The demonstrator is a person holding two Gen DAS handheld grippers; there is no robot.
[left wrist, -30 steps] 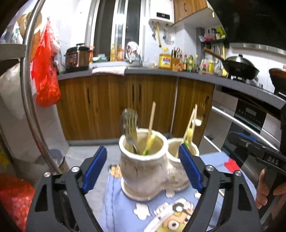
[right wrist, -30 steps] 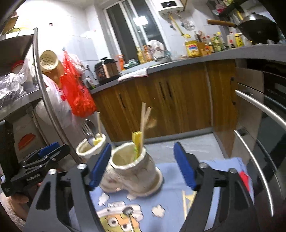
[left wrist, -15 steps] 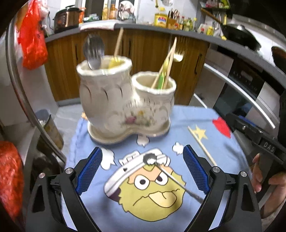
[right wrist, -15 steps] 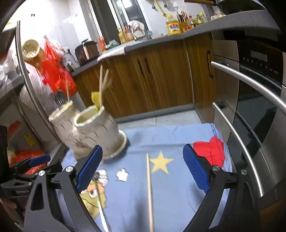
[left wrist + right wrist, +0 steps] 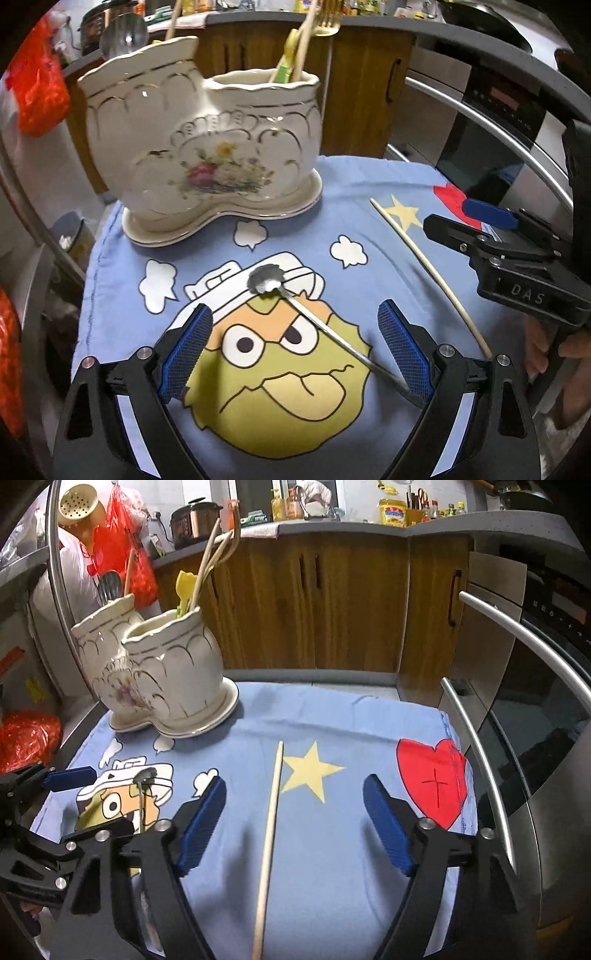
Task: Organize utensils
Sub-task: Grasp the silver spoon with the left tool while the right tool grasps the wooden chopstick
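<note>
In the left wrist view, the left hand-held gripper (image 5: 293, 350) is spread wide, a metal spoon (image 5: 314, 321) lying on the blue cloth (image 5: 110, 258) between its fingers; the ceramic utensil holder (image 5: 207, 147) stands beyond.

In the right wrist view, the right hand-held gripper (image 5: 293, 827) is spread too, a wooden chopstick (image 5: 269, 834) lying between its fingers, the holder (image 5: 166, 675) ahead to its left.

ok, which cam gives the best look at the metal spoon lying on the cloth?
Left wrist. The metal spoon lies between the open left tool, bowl and most of the handle visible on the cartoon face. In the right wrist view it sits small at the left edge, its handle end hidden behind the left tool's frame.
</note>
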